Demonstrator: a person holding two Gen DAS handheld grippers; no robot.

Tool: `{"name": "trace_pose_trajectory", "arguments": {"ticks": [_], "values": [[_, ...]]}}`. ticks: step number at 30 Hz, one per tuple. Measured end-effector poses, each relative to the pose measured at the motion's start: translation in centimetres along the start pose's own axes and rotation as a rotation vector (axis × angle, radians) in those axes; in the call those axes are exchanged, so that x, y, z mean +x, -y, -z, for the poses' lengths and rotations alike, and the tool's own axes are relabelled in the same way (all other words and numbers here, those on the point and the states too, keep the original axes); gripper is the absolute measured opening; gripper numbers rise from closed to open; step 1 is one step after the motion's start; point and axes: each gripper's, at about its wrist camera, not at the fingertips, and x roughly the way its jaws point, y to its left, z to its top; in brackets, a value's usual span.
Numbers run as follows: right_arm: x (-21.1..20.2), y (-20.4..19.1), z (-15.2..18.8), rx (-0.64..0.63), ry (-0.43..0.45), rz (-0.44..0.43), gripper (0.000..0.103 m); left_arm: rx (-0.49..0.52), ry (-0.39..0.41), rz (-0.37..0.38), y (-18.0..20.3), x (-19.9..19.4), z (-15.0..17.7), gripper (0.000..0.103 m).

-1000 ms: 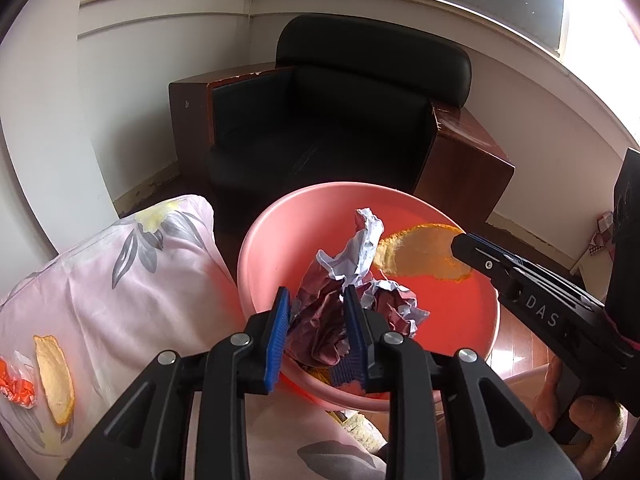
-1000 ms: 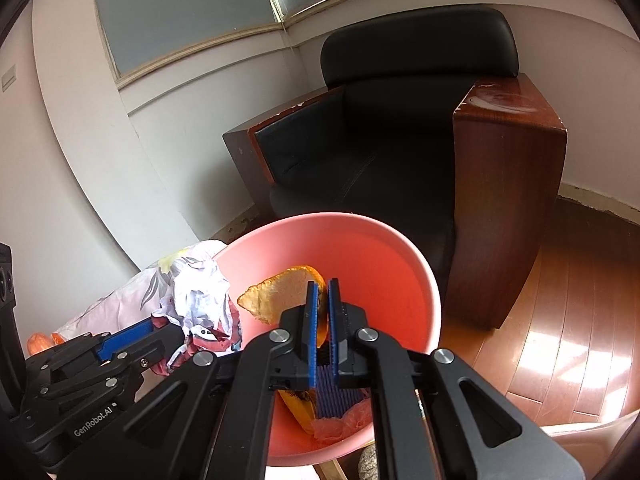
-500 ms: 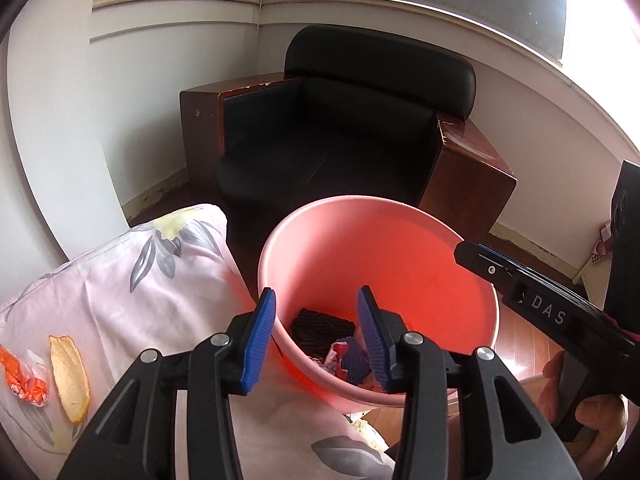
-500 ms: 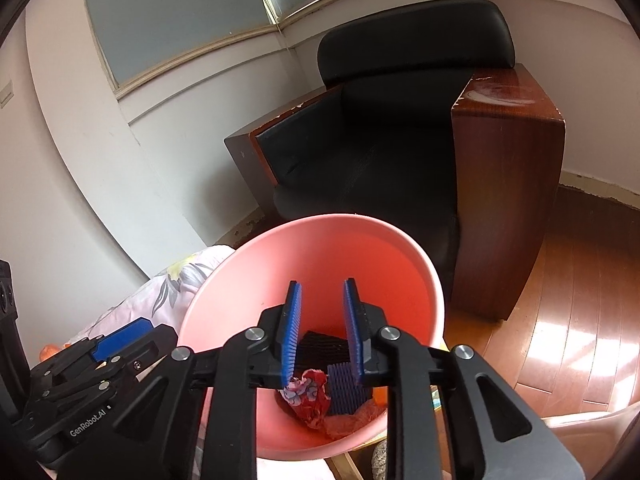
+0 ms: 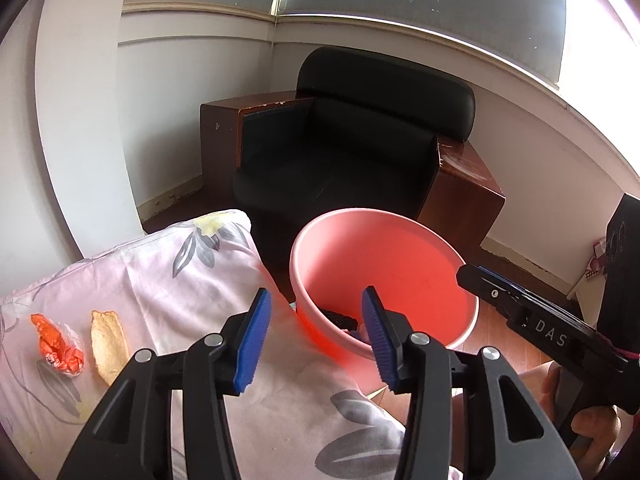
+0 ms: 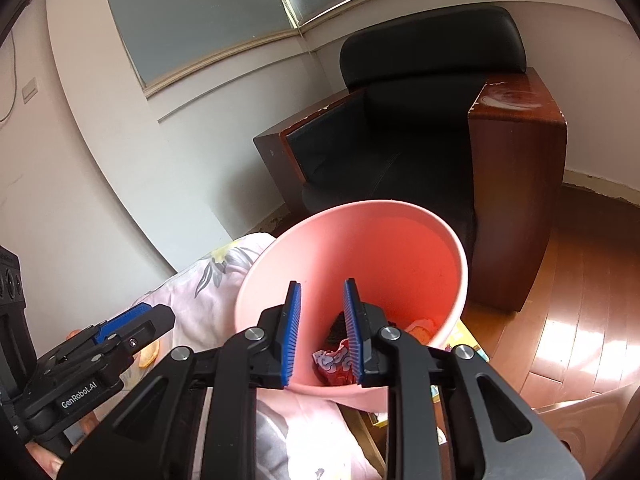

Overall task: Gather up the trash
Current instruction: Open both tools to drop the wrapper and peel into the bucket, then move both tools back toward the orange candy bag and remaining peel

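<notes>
My left gripper just spread wide and empty, my right gripper narrowly parted, empty, one pink bucket holding dropped trash, two scraps on the floral sheet: one orange wrapper, one peel

1. A black leather armchair with reddish-brown wooden side panels stands in the corner of the room, its seat empty and its padded backrest against the wall.
2. The right wooden armrest top is glossy and carries a pale, worn patch.
3. White plaster walls meet behind the chair, with a raised moulding running along them below frosted grey window panes.
4. A pale pink bedsheet printed with grey and yellow flowers covers a soft surface in the foreground.
5. A polished brown wooden plank floor lies to the right, streaked with bright sunlight.
6. A small beige wall switch plate sits on the left wall.
</notes>
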Motion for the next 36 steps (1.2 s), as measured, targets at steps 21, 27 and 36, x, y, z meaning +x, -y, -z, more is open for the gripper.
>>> {"name": "trace_pose_trajectory", "arguments": {"ticks": [21, 27, 36], "values": [[-3.4, -7.1, 4.1, -0.09, -0.031, -0.098, 0.022, -0.052, 0.065, -0.04, -4.6, -8.7, 4.0, 0.049], [-3.2, -8.2, 4.7, -0.103, -0.051, -0.112, 0.022, -0.077, 0.072, -0.059, -6.4, -10.0, 5.2, 0.052], [-2.4, -9.8, 6.1, -0.137, -0.09, -0.13, 0.03, -0.12, 0.061, -0.105, -9.8, -11.4, 7.3, 0.052]]}}
